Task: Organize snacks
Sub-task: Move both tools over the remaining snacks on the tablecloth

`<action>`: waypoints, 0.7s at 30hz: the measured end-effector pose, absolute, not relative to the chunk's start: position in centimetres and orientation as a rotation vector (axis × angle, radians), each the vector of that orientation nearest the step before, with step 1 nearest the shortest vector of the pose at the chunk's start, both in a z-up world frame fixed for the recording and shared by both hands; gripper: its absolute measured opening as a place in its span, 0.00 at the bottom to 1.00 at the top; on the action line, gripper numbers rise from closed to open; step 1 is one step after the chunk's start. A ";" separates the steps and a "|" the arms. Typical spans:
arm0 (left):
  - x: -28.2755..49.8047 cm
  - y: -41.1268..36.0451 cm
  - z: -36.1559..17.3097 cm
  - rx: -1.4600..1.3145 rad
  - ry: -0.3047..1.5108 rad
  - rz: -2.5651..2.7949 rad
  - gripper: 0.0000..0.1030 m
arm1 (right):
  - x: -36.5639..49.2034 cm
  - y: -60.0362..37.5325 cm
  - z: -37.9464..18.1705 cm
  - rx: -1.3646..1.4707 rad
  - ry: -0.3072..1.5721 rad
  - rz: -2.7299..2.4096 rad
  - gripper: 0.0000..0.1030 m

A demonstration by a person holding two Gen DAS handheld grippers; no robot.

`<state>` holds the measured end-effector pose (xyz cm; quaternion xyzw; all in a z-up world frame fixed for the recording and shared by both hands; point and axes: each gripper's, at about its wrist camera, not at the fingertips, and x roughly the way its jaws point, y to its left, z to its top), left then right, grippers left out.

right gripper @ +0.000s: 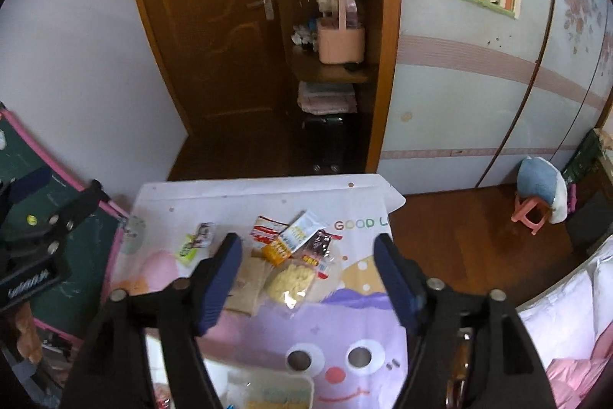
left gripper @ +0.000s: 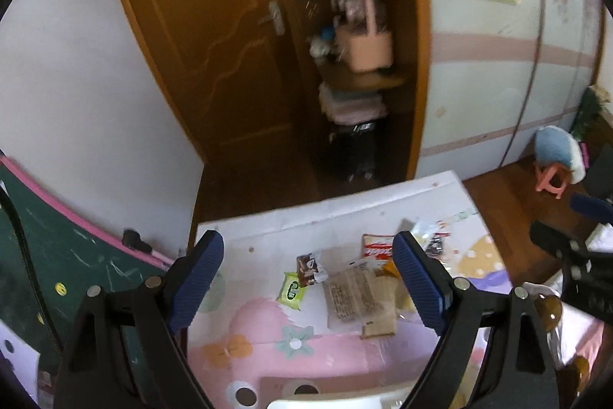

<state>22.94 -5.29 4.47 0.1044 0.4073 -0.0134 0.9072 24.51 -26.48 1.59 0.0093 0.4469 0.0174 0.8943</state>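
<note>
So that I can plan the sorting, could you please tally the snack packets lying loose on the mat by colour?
Green packet: 1
Brown-and-white packet: 1
Red-and-white packet: 1
White-and-blue packet: 1
Orange packet: 1
Dark packet: 1
Clear bag of yellow pieces: 1
Tan packet: 1
Total: 8 in view; they overlap, so more may be hidden.
</note>
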 end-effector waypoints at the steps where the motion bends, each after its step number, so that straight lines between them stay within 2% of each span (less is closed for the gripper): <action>1: 24.2 -5.3 3.0 0.218 0.869 -0.025 0.87 | 25.4 -26.4 0.4 0.017 0.954 0.034 0.74; 12: 30.3 -5.2 -12.6 0.182 1.128 -0.043 0.86 | 31.9 -26.2 -17.4 0.187 1.325 0.026 0.74; 21: 31.3 -5.6 -20.9 0.075 1.254 -0.079 0.86 | 32.9 -26.1 -23.2 0.376 1.386 0.021 0.74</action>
